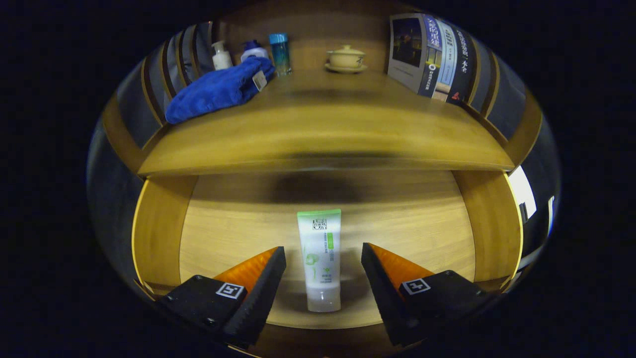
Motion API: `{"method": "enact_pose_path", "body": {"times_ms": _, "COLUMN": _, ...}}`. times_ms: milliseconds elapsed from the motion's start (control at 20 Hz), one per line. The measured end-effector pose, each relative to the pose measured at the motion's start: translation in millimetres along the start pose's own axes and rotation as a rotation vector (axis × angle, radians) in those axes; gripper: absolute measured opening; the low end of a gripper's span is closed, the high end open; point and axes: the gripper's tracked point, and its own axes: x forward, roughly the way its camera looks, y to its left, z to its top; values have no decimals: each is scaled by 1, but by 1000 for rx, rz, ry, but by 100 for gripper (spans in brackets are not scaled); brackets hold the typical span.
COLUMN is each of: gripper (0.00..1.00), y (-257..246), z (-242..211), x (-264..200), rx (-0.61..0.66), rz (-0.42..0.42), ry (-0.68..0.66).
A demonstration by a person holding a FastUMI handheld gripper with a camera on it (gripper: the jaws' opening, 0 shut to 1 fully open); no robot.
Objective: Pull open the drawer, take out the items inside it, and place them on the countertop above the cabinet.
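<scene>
One white tube (320, 258) with a green band is lying on the floor of the open drawer (159, 233), its long axis running near to far, cap end nearest. It is sitting between the spread fingers of the hand-held gripper (323, 261), touching neither, so a closing squeeze would likely be meeting its sides squarely. Nothing else is showing in the drawer. Above and beyond, the tabletop (328, 134) is carrying a blue cloth (216, 89) and bottles (279, 52) at far left, a lidded cup (346, 58) at the far middle, and books (432, 57) leaning at far right.
</scene>
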Motion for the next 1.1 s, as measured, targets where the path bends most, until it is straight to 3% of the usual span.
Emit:
{"method": "enact_pose_path", "body": {"times_ms": 250, "gripper": 88, "y": -4, "z": -21, "x": 13, "rx": -6, "rz": -21, "ry": 120}}
{"method": "enact_pose_path", "body": {"times_ms": 400, "gripper": 72, "y": 4, "z": -30, "x": 16, "rx": 4, "rz": -6, "ry": 177}}
{"method": "enact_pose_path", "body": {"times_ms": 500, "gripper": 59, "y": 8, "z": -26, "x": 11, "rx": -1, "rz": -15, "ry": 163}}
{"method": "enact_pose_path", "body": {"times_ms": 650, "gripper": 48, "y": 10, "z": -25, "x": 2, "rx": 24, "rz": -6, "ry": 140}}
{"method": "enact_pose_path", "body": {"times_ms": 1100, "gripper": 48, "y": 0, "z": 18, "x": -83, "rx": -2, "rz": 19, "ry": 16}}
